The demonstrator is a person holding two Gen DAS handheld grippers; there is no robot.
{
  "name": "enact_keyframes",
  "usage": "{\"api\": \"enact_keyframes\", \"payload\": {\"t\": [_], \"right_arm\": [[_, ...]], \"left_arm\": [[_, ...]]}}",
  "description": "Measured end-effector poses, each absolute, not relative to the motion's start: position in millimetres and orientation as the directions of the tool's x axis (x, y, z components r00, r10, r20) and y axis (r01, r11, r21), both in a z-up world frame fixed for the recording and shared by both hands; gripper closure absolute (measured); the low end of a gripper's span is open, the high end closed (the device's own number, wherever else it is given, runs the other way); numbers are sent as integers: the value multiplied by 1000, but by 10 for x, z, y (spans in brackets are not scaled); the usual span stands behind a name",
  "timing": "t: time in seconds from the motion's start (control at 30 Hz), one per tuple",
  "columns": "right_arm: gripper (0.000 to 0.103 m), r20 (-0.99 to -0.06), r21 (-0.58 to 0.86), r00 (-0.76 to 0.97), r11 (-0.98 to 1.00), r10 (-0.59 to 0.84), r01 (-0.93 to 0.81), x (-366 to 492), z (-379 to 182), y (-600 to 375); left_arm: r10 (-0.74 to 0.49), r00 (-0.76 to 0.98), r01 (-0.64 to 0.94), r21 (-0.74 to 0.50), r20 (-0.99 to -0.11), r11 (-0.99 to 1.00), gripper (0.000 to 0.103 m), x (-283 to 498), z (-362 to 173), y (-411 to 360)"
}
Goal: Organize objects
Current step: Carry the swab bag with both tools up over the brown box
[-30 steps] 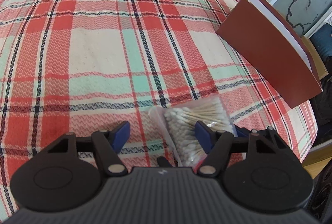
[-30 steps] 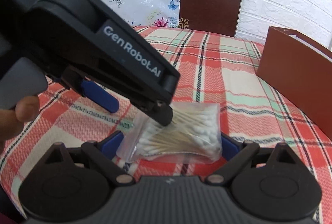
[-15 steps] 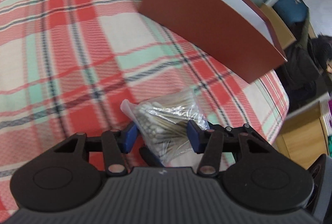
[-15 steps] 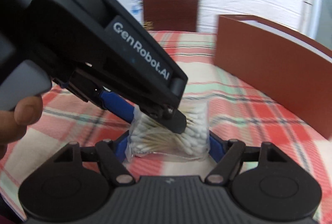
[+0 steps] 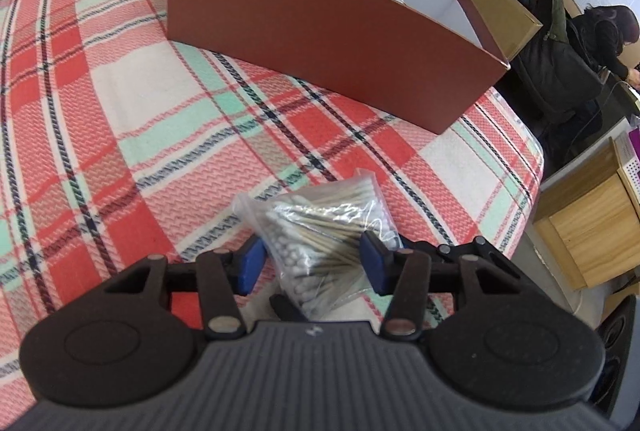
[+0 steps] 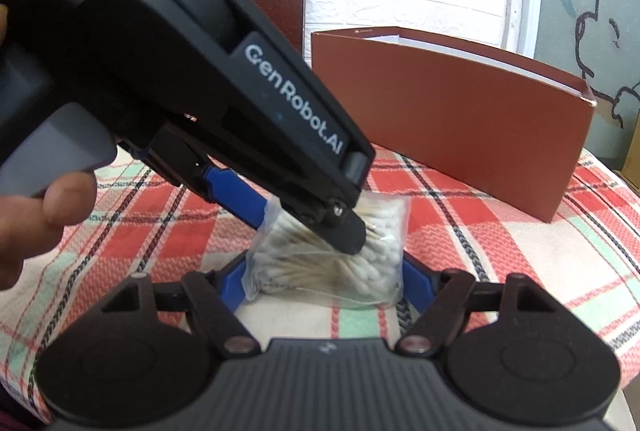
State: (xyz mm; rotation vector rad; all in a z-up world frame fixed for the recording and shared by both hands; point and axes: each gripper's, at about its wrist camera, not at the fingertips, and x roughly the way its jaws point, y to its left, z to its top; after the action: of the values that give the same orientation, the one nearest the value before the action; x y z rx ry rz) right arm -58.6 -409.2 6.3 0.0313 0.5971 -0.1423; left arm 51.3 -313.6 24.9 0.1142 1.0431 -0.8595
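Plaid cloth covers your worktop [image 5: 120, 119], where both your left gripper [image 5: 310, 261] and right gripper [image 6: 322, 281] pinch the bag of cotton swabs [image 5: 320, 227], not yet inside the open brown box [image 5: 320, 27] beyond.

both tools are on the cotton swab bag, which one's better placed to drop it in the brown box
Right, probably. The right tool grips the swab bag across its width, with the brown box straight ahead. The left tool also pinches the bag but reaches in from the far side, crossing over it.
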Motion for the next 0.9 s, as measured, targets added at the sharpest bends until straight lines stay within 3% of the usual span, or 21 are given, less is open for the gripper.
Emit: {"api": "enact_keyframes", "payload": {"t": [0.2,0.47,0.57,0.67,0.9], "right_arm": [[30,-501,-14,857,991,-123,134,-495,190,-4082],[30,-258,-79,934,969,-247,235,-120,940,-4547],[30,-211,-76,933,957,-291,282,105,1192,-4870],[30,-256,-67,923,957,-288,280,408,1293,-5186],[29,-490,-24,856,984,-164,175,1230,1100,-5570]], "left_arm": [[-588,285,692,-262,-757,673,50,613,643,-3219],[-674,439,785,-110,-594,609,50,815,1623,-3890],[-678,472,804,-39,-563,593,50,972,1764,-4235],[-651,478,789,-37,-590,613,50,1255,1667,-4506],[-574,486,732,-52,-659,680,50,1711,1358,-4704]]}}
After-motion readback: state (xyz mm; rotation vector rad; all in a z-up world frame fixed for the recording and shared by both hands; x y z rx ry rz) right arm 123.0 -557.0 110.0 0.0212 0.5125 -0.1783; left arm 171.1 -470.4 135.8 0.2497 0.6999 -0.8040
